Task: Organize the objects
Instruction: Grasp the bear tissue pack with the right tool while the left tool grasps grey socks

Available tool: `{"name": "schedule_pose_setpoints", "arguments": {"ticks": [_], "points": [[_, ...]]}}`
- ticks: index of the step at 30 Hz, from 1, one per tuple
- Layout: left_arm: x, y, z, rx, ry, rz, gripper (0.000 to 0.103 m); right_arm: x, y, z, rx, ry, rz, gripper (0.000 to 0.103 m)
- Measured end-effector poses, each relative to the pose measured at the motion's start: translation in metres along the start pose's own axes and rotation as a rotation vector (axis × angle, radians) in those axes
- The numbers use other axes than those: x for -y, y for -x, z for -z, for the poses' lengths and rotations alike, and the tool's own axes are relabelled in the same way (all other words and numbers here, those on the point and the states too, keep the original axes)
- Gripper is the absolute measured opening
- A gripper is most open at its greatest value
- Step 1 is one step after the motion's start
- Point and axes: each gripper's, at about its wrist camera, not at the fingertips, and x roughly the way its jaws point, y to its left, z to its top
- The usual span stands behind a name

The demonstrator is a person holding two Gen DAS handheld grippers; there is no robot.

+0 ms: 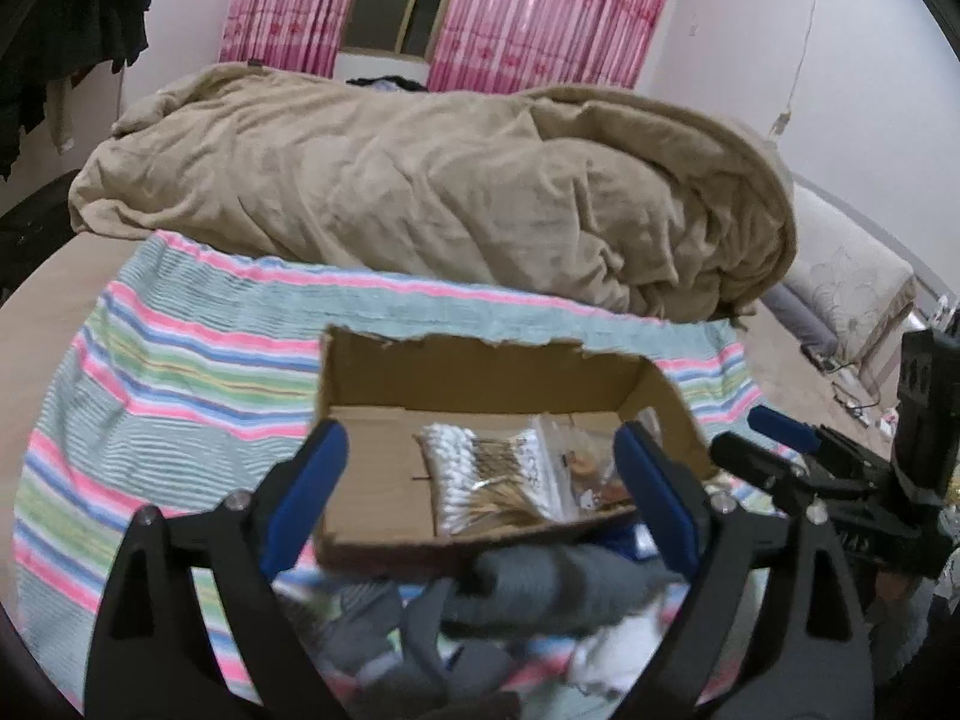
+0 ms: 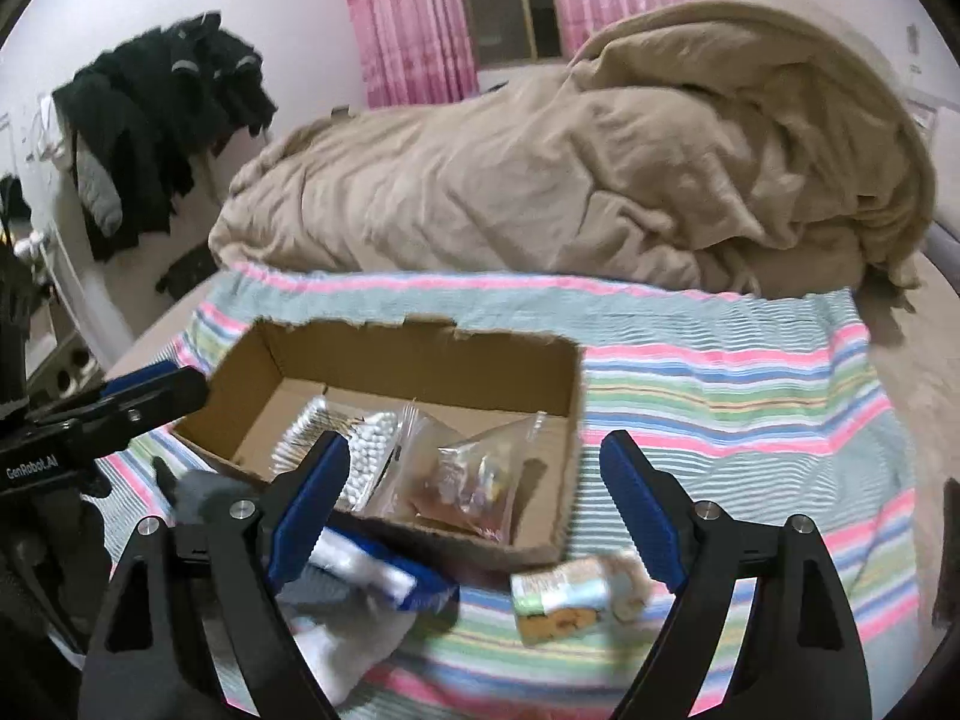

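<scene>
Two clear plastic packets (image 2: 420, 468) are lying inside the torn brown cardboard box (image 2: 384, 360), while the released, empty right gripper (image 2: 474, 504) is hovering over the near small printed carton (image 2: 576, 600), seemingly next for boxing.

Colours and patterns, bed scene, both wrist views.
Cardboard box (image 2: 414, 360): plain brown. Cotton swab bag (image 2: 366, 462) inside: clear, white tips. Striped cloth (image 2: 720, 384) under box: bands of pink, pale teal, green, blue, white. Blanket (image 2: 600, 180): uniform tan. Curtains (image 1: 540, 12): pink, vertical pleats, faint floral print. Left gripper (image 1: 480, 486) and right gripper (image 2: 474, 498): black bodies, blue pads. Small carton (image 2: 576, 600): pale green, light blue and orange. Hanging clothes (image 2: 168, 96): black, one grey piece.
</scene>
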Motion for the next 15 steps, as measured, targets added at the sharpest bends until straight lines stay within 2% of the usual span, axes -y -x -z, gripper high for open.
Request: {"name": "schedule_pose_setpoints", "arguments": {"ticks": [7,15], "points": [[-0.003,0.042,0.016,0.036,-0.076,-0.029,0.097,0.009,0.041,0.009,0.073,-0.018,0.048,0.088],[-0.016,0.044,0.050,-0.031,-0.081,-0.043,0.097,0.019,0.058,0.023,0.081,-0.046,0.057,0.088]]}}
